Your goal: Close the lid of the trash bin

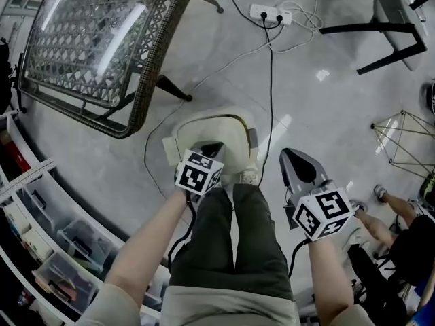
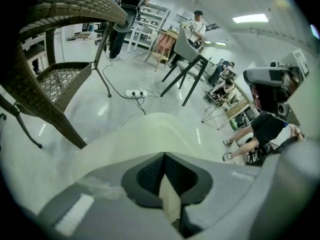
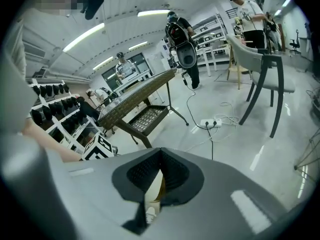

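The left tool point(image 1: 211, 146), jaws together and empty, hangs over the cream trash bin point(image 1: 204, 124) at centre, the right tool point(image 1: 291, 159) likewise closed beside it, a wicker chair point(image 1: 95, 43) upper left

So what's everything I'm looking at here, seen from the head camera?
Trash bin: one, cream, on the floor, centre.
Wicker table: one, brown, glass top, upper left.
Power strip: one, white, top centre.
Chair: one, grey, black legs, top right.
Wire frame: one, pale, right edge.
Shelves: one rack, white, lower left.
Seated person: one, dark clothes, lower right.
Legs: two, dark green trousers, bottom centre.
Left gripper: one, grey, jaws together, over the bin.
Right gripper: one, grey, jaws together, right of the bin.
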Demonstrator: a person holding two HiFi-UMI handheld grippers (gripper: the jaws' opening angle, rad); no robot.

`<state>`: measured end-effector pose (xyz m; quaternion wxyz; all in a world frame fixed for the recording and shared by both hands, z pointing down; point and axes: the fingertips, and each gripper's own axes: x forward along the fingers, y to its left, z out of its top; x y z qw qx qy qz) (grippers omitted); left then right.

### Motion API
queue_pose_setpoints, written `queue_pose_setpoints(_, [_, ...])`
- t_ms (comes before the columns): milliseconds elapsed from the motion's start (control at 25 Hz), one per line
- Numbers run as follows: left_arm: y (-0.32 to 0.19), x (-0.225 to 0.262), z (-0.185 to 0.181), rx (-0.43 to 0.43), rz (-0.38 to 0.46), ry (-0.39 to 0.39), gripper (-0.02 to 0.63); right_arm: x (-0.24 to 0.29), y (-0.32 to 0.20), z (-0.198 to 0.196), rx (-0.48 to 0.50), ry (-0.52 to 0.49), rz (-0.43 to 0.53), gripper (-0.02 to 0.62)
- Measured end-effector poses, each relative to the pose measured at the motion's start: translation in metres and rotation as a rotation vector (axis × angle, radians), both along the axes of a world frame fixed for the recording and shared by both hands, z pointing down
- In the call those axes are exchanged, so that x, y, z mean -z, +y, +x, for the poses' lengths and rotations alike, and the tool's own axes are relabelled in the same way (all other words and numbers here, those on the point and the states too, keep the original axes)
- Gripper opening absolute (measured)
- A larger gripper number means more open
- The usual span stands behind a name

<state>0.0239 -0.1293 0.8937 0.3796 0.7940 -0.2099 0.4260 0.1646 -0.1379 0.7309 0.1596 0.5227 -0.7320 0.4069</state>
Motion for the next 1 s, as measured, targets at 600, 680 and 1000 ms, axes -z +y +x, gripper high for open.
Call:
queue_pose_setpoints(600, [0.006, -0.025, 0.005, -0.035, -0.020, -0.096, 0.003, -0.004, 0.014, 0.020, -0.053, 0.001, -0.008, 0.003])
queue_pose_setpoints(680, [0.004, -0.009, -0.001, -0.062, 0.003, -0.105, 0.003, 0.012, 0.010, 0.017, -0.046, 0.001, 0.007, 0.003])
queue_pose_setpoints(1000, [-0.038, 0.116, -0.013, -0.020, 0.159, -0.014, 0.003, 0.109, -0.006, 0.005, -0.033, 0.005, 0.101, 0.003])
